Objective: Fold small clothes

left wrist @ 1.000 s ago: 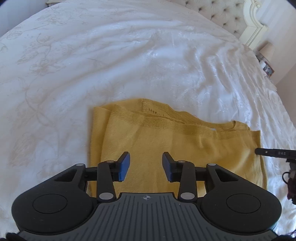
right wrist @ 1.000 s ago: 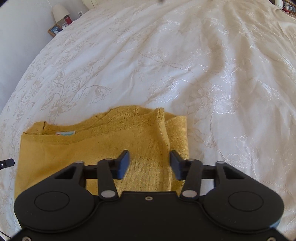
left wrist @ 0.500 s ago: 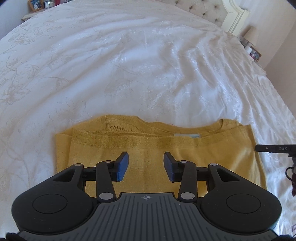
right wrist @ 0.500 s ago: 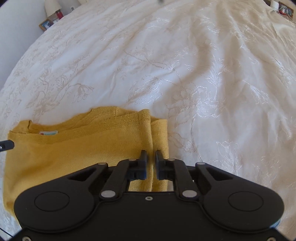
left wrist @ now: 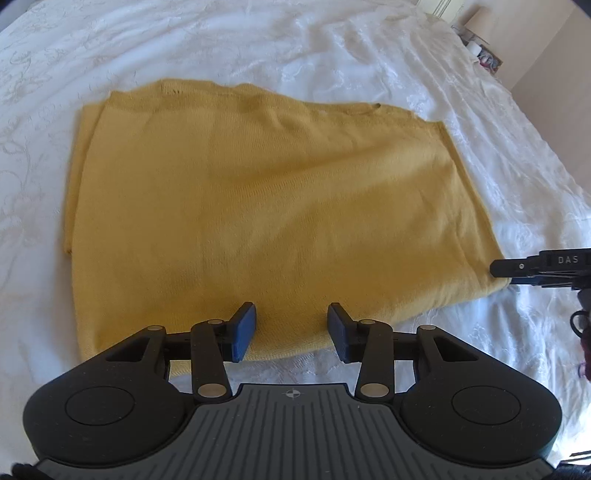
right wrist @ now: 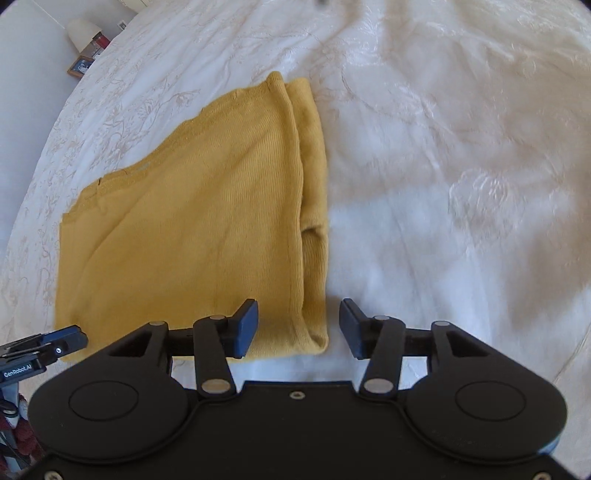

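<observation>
Sweater [left wrist: 266,206] now nearer — white bedspread [left wrist: 332,48], lamp [right wrist: 83,33]

Bright daylight — soft motion blur, fisheye-warped edges

White letters "DAS" stand on the black right tongs [left wrist: 546,267] at the left wrist view's right edge. "GenRobot.AI" stands on the left tongs [right wrist: 40,350] at the right wrist view's left edge.

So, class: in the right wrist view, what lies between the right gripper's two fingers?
The near right corner of the folded yellow garment lies between the right gripper fingers, with white bedspread beside it. The jaws are opening, and the pads are not pressing it.
</observation>
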`<action>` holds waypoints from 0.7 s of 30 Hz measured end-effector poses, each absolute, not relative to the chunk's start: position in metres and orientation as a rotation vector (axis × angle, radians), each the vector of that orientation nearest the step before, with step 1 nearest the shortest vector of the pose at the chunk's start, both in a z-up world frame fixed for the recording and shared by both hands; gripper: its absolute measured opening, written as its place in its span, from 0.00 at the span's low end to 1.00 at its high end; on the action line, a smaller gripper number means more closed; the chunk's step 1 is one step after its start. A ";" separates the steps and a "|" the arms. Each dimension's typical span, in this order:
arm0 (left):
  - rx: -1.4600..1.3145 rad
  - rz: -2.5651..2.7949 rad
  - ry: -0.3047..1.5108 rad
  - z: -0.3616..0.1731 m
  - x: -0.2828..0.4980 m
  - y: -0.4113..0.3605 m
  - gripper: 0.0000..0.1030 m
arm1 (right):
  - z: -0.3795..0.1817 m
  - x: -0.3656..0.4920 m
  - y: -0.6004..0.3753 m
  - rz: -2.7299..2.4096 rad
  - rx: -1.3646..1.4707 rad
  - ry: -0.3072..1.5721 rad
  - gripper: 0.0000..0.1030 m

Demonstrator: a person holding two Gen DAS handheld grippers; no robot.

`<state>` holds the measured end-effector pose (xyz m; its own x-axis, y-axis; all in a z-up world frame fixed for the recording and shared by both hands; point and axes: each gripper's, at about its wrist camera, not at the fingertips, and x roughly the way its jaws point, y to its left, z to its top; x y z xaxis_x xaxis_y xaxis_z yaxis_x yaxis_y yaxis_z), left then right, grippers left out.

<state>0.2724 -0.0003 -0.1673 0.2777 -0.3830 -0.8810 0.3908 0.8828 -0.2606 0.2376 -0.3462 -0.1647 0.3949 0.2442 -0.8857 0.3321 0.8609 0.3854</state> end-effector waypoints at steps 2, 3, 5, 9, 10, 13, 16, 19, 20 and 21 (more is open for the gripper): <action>0.008 -0.521 1.270 -0.184 0.276 -0.008 0.45 | -0.166 0.236 -0.345 -0.059 0.596 1.179 0.62; 0.023 -0.524 1.274 -0.186 0.276 -0.012 0.47 | -0.168 0.236 -0.344 -0.059 0.618 1.177 0.66; 0.037 -0.528 1.263 -0.182 0.277 -0.014 0.48 | -0.171 0.238 -0.344 -0.066 0.653 1.172 0.69; 0.008 -0.511 1.253 -0.176 0.273 -0.008 0.48 | -0.181 0.241 -0.345 -0.090 0.718 1.176 0.71; 0.001 -0.504 1.248 -0.174 0.271 -0.006 0.48 | -0.184 0.242 -0.345 -0.088 0.722 1.188 0.63; -0.006 -0.486 1.219 -0.163 0.267 -0.004 0.48 | -0.185 0.247 -0.335 -0.051 0.631 1.254 0.18; -0.022 -0.480 1.173 -0.154 0.268 -0.011 0.49 | -0.178 0.249 -0.321 -0.024 0.446 1.284 0.18; -0.022 -0.480 1.158 -0.155 0.276 -0.032 0.50 | -0.179 0.251 -0.319 -0.015 0.426 1.289 0.19; -0.012 -0.483 1.158 -0.158 0.278 -0.040 0.50 | -0.180 0.252 -0.319 -0.018 0.433 1.288 0.19; -0.004 -0.488 1.162 -0.161 0.280 -0.046 0.51 | -0.181 0.252 -0.320 -0.019 0.437 1.287 0.19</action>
<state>0.2797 -0.0461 -0.1606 0.3058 -0.3704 -0.8771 0.3667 0.8960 -0.2506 0.2521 -0.3197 -0.1813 0.2917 0.2267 -0.9293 0.2541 0.9182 0.3038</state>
